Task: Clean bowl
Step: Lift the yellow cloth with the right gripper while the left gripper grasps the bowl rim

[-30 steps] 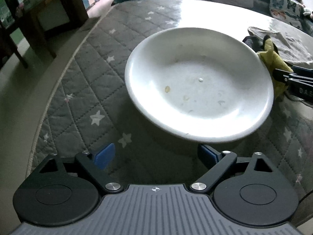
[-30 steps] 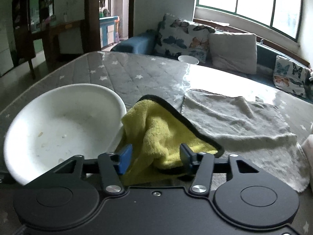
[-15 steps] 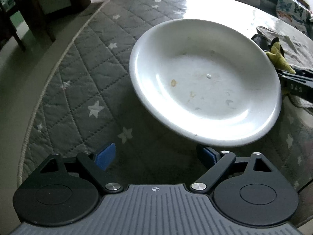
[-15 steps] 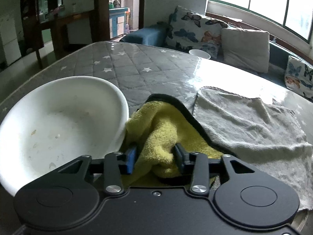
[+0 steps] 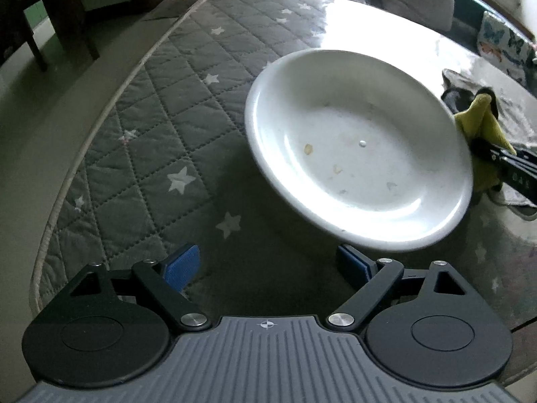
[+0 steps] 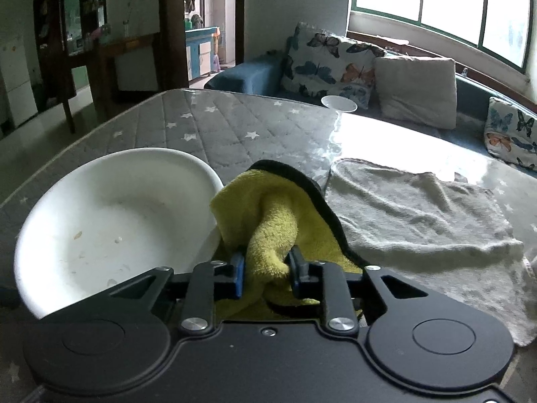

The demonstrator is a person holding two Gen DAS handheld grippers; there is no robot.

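A white bowl [image 5: 355, 154] with a few crumbs and smears inside rests on the quilted grey star-patterned table [image 5: 151, 134]. My left gripper [image 5: 266, 265] is open just in front of the bowl's near rim, its right blue pad [image 5: 350, 263] close under that rim. In the right wrist view the bowl [image 6: 110, 225] lies at the left. My right gripper [image 6: 266, 270] is shut on a bunched fold of yellow cloth [image 6: 275, 221] right beside the bowl's rim. From the left wrist view the yellow cloth [image 5: 480, 124] shows behind the bowl's right edge.
A grey towel [image 6: 419, 208] lies spread on the table to the right of the yellow cloth. A small white cup [image 6: 338, 103] stands at the far table edge, before a sofa with cushions [image 6: 416, 90]. The table's left edge [image 5: 84, 154] drops to the floor.
My right gripper's fingers have closed on the yellow cloth and pinched it into a raised fold. The left gripper has shifted, so the bowl now sits further right in its view.
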